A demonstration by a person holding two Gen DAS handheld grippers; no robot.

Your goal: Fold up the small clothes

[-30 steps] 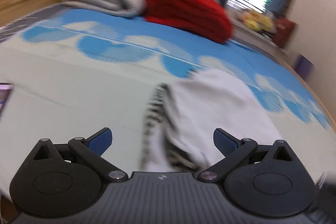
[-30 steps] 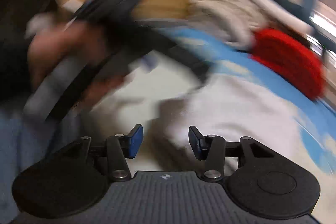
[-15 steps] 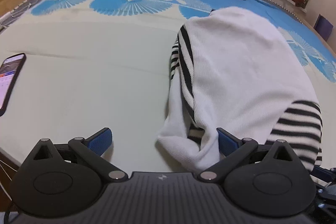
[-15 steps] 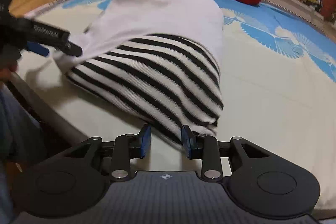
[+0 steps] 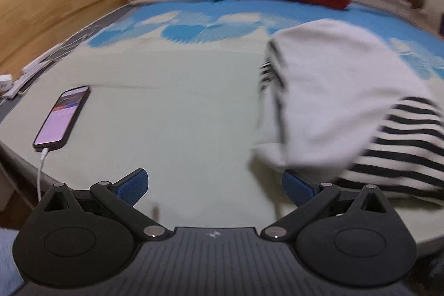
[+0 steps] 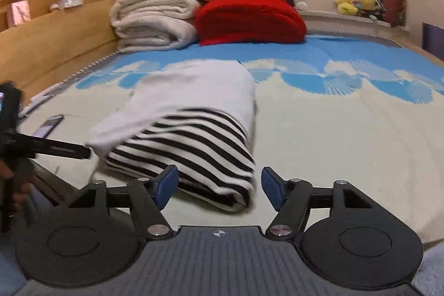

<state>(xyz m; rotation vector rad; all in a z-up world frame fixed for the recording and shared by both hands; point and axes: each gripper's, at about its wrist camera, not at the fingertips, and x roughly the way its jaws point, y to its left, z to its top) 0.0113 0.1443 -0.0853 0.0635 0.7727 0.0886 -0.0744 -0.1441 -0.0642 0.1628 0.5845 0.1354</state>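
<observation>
A white garment with black-striped parts (image 5: 341, 101) lies folded on the bed, at the right of the left wrist view and at the centre of the right wrist view (image 6: 194, 126). My left gripper (image 5: 215, 185) is open and empty, low over the mat just left of the garment's near corner. My right gripper (image 6: 219, 186) is open and empty, just short of the garment's striped near edge. The left gripper shows at the left edge of the right wrist view (image 6: 55, 149).
A phone (image 5: 62, 118) on a white cable lies on the mat at the left. Folded cream blankets (image 6: 155, 21) and a red blanket (image 6: 249, 21) are stacked at the far end. A wooden headboard (image 5: 55, 10) runs along the left.
My right gripper has opened and pulled back from the striped edge. My left gripper has drawn back and left, away from the garment's white corner. The garment lies still.
</observation>
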